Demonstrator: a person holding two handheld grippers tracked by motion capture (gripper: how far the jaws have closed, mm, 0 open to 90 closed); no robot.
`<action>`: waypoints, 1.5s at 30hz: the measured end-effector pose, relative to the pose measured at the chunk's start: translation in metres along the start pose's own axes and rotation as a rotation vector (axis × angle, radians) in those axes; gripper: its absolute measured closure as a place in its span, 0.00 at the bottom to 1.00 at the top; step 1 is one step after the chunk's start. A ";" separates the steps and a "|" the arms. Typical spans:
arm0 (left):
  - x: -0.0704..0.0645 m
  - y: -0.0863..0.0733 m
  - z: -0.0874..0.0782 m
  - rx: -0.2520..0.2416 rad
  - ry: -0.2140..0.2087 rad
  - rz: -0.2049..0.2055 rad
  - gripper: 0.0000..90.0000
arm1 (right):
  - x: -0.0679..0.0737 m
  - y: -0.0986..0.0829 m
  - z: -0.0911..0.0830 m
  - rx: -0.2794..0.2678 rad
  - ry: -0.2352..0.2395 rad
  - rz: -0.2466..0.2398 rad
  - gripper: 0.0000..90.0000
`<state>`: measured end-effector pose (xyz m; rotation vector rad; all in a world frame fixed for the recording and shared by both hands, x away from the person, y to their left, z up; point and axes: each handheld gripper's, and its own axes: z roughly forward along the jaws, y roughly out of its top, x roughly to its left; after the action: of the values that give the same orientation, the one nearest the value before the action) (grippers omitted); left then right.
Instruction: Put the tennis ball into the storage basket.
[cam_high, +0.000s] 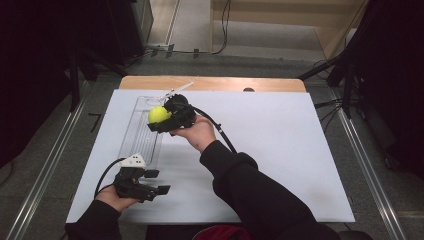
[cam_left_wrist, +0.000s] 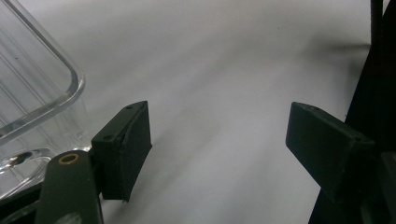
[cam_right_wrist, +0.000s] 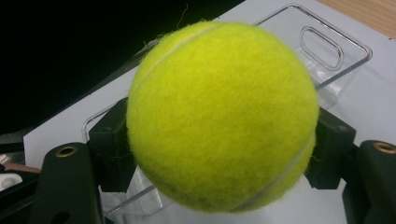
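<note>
High view is showing the right tool (cam_high: 162, 120) clamping a yellow tennis ball (cam_high: 159, 114) and holding it above the far part of a long clear tray (cam_high: 134, 134) that is lying on the white sheet of the desk (cam_high: 280, 150). Right gripper view is confirming the grip: the tennis ball (cam_right_wrist: 223, 116) is sitting squeezed between the two black jaws, with the clear tray (cam_right_wrist: 327, 51) beneath and beyond it. I am judging the pick-up as done and the carrying as nearly over; lowering the ball into the tray and letting go are what is left, if the tray is indeed the goal.

The left tool (cam_high: 152, 182) is resting low on the near left of the desk, just beside the tray's near end, with its jaws standing wide apart and gripping nothing. Left gripper view is showing the rounded corner of the clear tray (cam_left_wrist: 42, 93) close to one jaw, and bare white sheet between the jaws.

For room, the tray's walls are narrow and the ball is looking almost as wide as the channel, so the descent is calling for a centred line. To the right the sheet is lying bare and wide. The wooden far edge of the desk is running just beyond the tray's far end, and the left edge of the sheet is lying near the tray's left wall.
</note>
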<state>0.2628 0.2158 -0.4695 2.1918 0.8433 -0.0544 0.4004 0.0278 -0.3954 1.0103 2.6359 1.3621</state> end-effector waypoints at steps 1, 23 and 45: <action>0.000 0.000 0.000 0.000 0.000 0.000 0.25 | 0.000 0.001 0.001 0.001 -0.001 -0.003 0.27; 0.000 0.000 0.000 -0.006 -0.008 0.002 0.26 | 0.004 0.019 0.029 0.005 -0.022 0.011 0.27; -0.001 0.000 0.001 -0.004 -0.009 0.011 0.26 | 0.002 0.022 0.057 0.002 -0.037 0.033 0.27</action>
<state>0.2627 0.2149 -0.4694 2.1909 0.8254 -0.0577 0.4269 0.0793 -0.4137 1.0729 2.6064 1.3332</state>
